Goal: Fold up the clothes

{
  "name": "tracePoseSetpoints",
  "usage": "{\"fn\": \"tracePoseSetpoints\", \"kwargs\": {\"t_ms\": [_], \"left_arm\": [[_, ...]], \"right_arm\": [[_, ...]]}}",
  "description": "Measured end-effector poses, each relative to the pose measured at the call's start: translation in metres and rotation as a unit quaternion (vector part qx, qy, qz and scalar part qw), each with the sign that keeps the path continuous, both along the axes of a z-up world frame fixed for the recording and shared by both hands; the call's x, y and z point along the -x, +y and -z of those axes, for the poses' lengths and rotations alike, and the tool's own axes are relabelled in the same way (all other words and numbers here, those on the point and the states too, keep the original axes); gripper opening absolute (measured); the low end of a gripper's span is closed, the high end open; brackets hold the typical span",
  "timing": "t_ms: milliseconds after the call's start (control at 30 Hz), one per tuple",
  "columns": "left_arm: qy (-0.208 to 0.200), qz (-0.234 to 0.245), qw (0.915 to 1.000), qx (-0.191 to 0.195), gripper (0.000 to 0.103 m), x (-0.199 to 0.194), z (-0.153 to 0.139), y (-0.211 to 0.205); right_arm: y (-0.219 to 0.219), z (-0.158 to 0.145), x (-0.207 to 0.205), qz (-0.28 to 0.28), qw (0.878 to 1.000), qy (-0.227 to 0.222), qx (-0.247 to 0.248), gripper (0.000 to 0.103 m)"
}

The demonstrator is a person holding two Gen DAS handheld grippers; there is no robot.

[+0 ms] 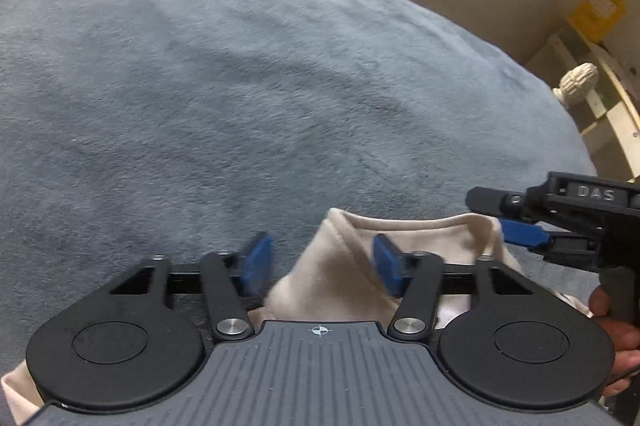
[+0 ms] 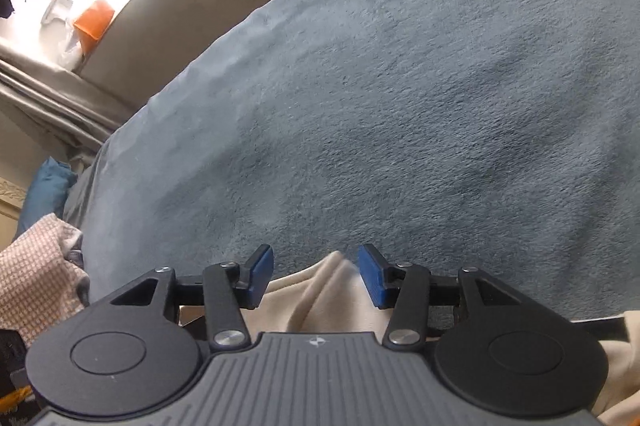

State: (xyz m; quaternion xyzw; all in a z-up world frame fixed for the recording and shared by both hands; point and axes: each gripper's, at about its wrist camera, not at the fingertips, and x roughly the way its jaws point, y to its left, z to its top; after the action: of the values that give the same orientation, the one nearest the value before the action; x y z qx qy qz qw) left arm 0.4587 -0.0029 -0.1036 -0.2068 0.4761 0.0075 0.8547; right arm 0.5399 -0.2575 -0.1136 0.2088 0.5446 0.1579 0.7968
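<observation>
A cream garment (image 1: pixel 332 278) lies bunched at the near edge of a bed covered by a grey-blue blanket (image 1: pixel 240 86). The left claw (image 1: pixel 320 266) has its jaws apart, a raised fold of the cloth between them. The right claw (image 2: pixel 316 278) is also apart over another fold, not pressing it.

- A bed covered by a grey-blue fleece blanket (image 1: pixel 240 86) fills both views; the plush surface shows faint dents and shadows.
- A cream garment (image 1: pixel 344 274) lies bunched on the blanket at the near edge.
- A pink-and-white checked cloth (image 2: pixel 36 274) sits at the bed's left edge.
</observation>
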Motion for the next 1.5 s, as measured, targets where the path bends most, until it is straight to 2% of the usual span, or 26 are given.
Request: {"fn": "tracePoseSetpoints", "kwargs": {"t_ms": [33,67,133,167,200,333,467,600,667,733,767,833,900,967,1033,1067,1100,1300,1400,1500], "left_arm": [[-0.003,0.0,1.0,0.001,0.04,0.0,0.0,-0.001],[-0.004,0.001,1.0,0.0,0.032,0.001,-0.001,-0.002],[-0.007,0.002,0.9999,-0.009,0.024,0.002,-0.003,-0.008],[-0.01,0.004,0.9998,-0.015,0.018,0.003,-0.005,-0.01],[-0.015,0.005,0.9996,-0.021,0.016,0.006,-0.007,-0.012],[-0.059,0.014,0.9981,-0.012,0.013,0.034,-0.028,-0.008],[-0.108,0.06,0.9923,-0.005,0.012,0.083,-0.057,-0.005],[-0.14,0.121,0.9826,-0.017,0.012,0.148,-0.074,-0.01],[-0.153,0.154,0.9759,-0.029,0.012,0.18,-0.074,-0.017],[-0.144,0.191,0.9698,-0.047,0.014,0.208,-0.064,-0.026],[-0.13,0.2,0.9698,-0.051,0.015,0.217,-0.056,-0.028],[-0.096,0.199,0.9747,-0.038,0.022,0.229,-0.041,-0.027],[-0.072,0.182,0.9806,-0.003,0.035,0.236,-0.032,-0.017],[-0.082,0.157,0.984,0.017,0.042,0.245,-0.033,-0.005],[-0.1,0.135,0.9856,0.021,0.052,0.252,-0.038,0.003],[-0.108,0.124,0.9861,0.021,0.06,0.255,-0.041,0.006],[-0.113,0.116,0.9865,0.024,0.064,0.255,-0.043,0.008],[-0.1,0.083,0.9891,0.069,0.07,0.242,-0.044,0.012],[-0.07,0.046,0.9902,0.111,0.071,0.232,-0.031,0.02],[-0.024,0.004,0.9864,0.163,0.071,0.219,-0.012,0.028]], "right_arm": [[-0.001,0.0,0.0,0.0,1.0,0.002,0.002,0.05],[0.0,0.002,0.0,-0.003,1.0,0.007,0.003,0.05],[0.002,0.003,0.0,-0.01,1.0,0.014,0.003,0.047],[0.003,0.003,0.002,-0.015,1.0,0.013,0.007,0.044],[0.003,0.001,0.007,-0.02,1.0,0.006,0.014,0.032],[-0.007,-0.02,0.029,-0.041,0.999,-0.033,0.005,0.017],[-0.031,-0.047,0.073,-0.066,0.995,-0.069,-0.016,0.014],[-0.048,-0.068,0.146,-0.114,0.986,-0.119,-0.013,0.014],[-0.053,-0.076,0.189,-0.137,0.978,-0.156,0.007,0.014],[-0.052,-0.072,0.23,-0.159,0.969,-0.183,0.042,0.015],[-0.052,-0.063,0.244,-0.166,0.968,-0.179,0.052,0.016],[-0.043,-0.041,0.256,-0.182,0.967,-0.151,0.093,0.017],[-0.036,-0.031,0.265,-0.187,0.962,-0.149,0.13,0.017],[-0.032,-0.03,0.271,-0.185,0.958,-0.16,0.148,0.019],[-0.033,-0.039,0.275,-0.167,0.961,-0.176,0.136,0.028],[-0.034,-0.044,0.278,-0.161,0.961,-0.183,0.131,0.03],[-0.035,-0.048,0.28,-0.158,0.961,-0.189,0.127,0.032],[-0.041,-0.076,0.299,-0.134,0.964,-0.215,0.079,0.033],[-0.043,-0.079,0.305,-0.142,0.972,-0.185,0.01,0.036],[-0.039,-0.063,0.303,-0.132,0.982,-0.123,-0.061,0.041]]}}
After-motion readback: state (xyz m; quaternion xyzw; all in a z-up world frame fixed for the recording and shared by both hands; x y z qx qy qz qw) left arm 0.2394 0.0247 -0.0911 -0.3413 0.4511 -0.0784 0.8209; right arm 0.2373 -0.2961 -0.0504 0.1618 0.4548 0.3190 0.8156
